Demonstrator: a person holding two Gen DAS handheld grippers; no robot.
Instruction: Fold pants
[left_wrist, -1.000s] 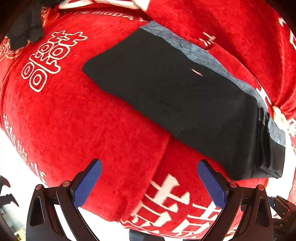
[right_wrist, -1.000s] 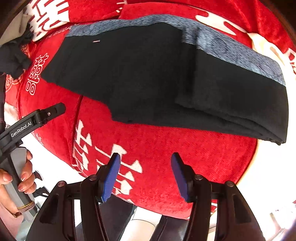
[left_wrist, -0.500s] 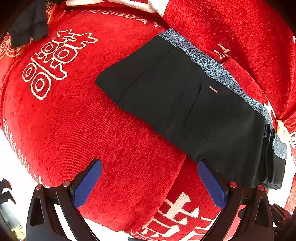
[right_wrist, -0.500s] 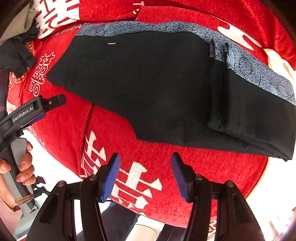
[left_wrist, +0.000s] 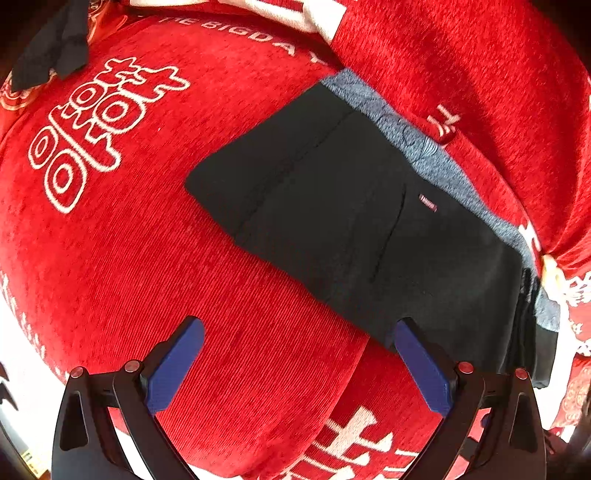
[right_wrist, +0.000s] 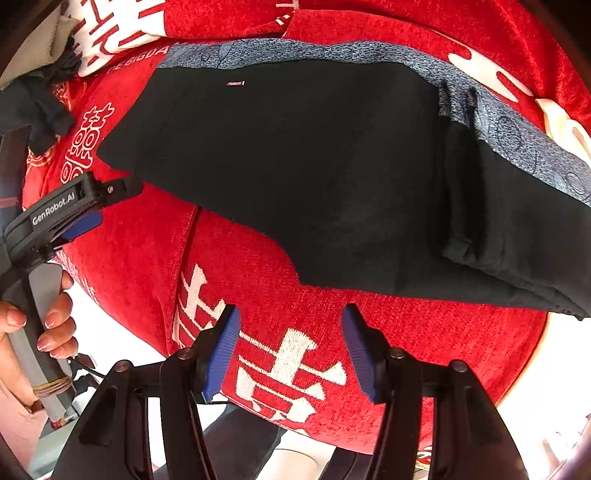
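The black pants (left_wrist: 369, 229) with a grey patterned waistband (left_wrist: 417, 147) lie folded flat on the red cover (left_wrist: 129, 258). In the right wrist view the pants (right_wrist: 314, 177) fill the middle, with a folded-over part at the right (right_wrist: 517, 236). My left gripper (left_wrist: 299, 332) is open and empty, its right finger over the pants' near edge. My right gripper (right_wrist: 290, 325) is open and empty, just short of the pants' near edge. The left gripper also shows at the left of the right wrist view (right_wrist: 62, 214), held in a hand.
The red cover carries white characters (left_wrist: 92, 129) and drops off at the near edge (right_wrist: 332, 424). A dark cloth (left_wrist: 55, 48) lies at the far left. A red cushion (left_wrist: 480, 74) rises behind the pants.
Both grippers have moved closer to the pants, which now appear larger. The left view has shifted so the pants' left end sits nearer the centre. Both grippers stayed open.
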